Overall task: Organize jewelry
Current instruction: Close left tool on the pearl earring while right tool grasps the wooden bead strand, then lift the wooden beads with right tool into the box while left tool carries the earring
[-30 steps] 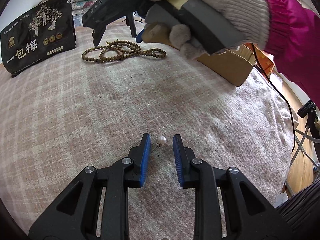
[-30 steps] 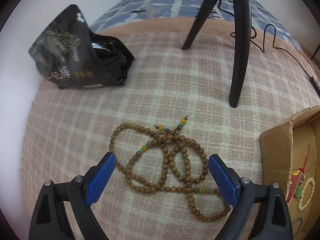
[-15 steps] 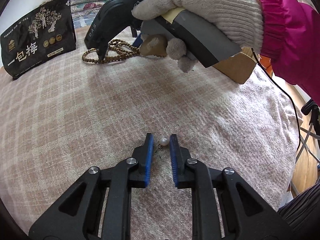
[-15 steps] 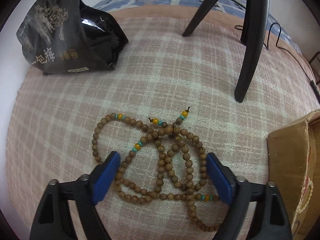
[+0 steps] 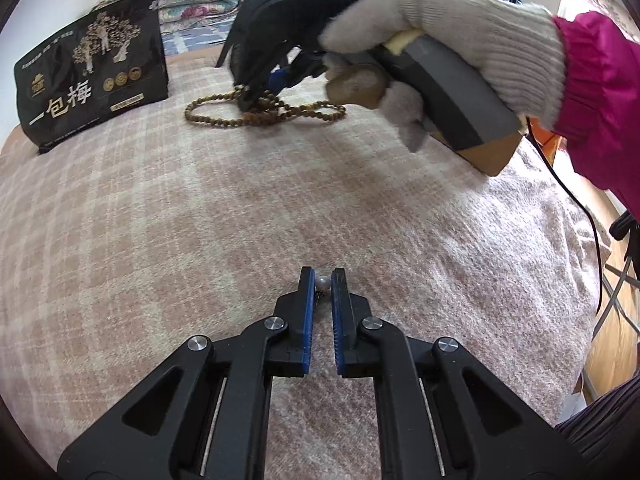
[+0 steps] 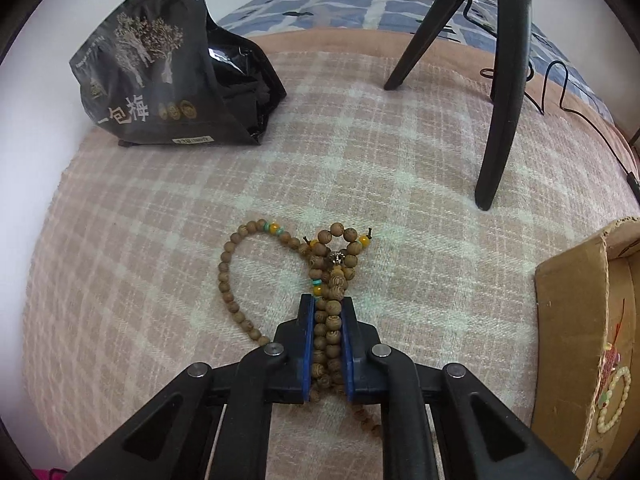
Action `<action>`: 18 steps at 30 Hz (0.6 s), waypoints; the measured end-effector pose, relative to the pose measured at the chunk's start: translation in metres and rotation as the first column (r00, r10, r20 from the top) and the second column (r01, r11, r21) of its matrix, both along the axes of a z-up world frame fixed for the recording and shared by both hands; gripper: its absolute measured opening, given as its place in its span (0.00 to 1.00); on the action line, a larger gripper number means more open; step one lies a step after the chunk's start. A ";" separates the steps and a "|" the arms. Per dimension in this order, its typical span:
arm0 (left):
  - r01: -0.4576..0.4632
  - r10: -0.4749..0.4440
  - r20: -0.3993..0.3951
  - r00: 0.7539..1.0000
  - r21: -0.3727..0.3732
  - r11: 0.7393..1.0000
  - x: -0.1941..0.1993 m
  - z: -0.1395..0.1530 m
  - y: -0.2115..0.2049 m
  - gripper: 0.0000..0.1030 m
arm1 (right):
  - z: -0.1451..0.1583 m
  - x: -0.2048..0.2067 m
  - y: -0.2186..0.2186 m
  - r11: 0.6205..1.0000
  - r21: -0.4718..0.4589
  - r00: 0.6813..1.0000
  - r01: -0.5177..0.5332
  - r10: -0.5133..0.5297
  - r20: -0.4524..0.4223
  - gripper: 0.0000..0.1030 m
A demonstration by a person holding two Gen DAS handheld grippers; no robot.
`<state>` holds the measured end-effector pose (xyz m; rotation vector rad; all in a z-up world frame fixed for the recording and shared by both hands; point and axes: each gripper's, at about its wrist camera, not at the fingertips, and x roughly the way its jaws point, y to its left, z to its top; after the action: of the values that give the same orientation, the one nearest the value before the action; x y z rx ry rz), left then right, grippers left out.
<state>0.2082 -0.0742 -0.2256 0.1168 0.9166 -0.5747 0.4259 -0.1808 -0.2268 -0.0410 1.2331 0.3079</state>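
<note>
My left gripper [image 5: 322,276] is shut on a small pearl earring [image 5: 322,282] that rests on the plaid blanket. My right gripper [image 6: 327,308] is shut on the bunched strands of a brown wooden bead necklace [image 6: 335,276] lying on the blanket; one loop spreads to the left. In the left wrist view the necklace [image 5: 224,118] lies at the far side, with the right gripper [image 5: 260,84] pressed down on it, held by a gloved hand. A cardboard box [image 6: 584,320] at the right holds a pale bead bracelet [image 6: 614,400] and a red charm.
A black snack bag [image 6: 160,80] stands at the far left of the blanket [image 6: 400,184]. Two black tripod legs [image 6: 504,100] stand at the far right, with a black cable trailing beside them. The blanket's edge drops off at the right in the left wrist view.
Both grippers have closed: the left onto the pearl earring, the right onto the wooden bead necklace, pulling its strands together. The right gripper moved forward and down onto the beads.
</note>
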 end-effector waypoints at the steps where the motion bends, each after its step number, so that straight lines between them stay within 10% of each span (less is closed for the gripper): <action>1: -0.004 0.004 0.000 1.000 0.001 1.000 -0.001 0.002 0.003 0.06 | 0.003 -0.004 -0.003 1.000 0.004 1.000 -0.001 0.001 0.005 0.09; 18: -0.091 0.091 0.023 0.996 -0.008 0.996 -0.017 0.029 0.023 0.06 | 0.074 -0.046 -0.027 0.997 0.078 0.993 -0.010 0.001 0.119 0.09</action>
<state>0.1915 -0.0516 -0.1963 0.0752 0.8924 -0.4910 0.3799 -0.2081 -0.1528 0.0045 1.1018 0.3536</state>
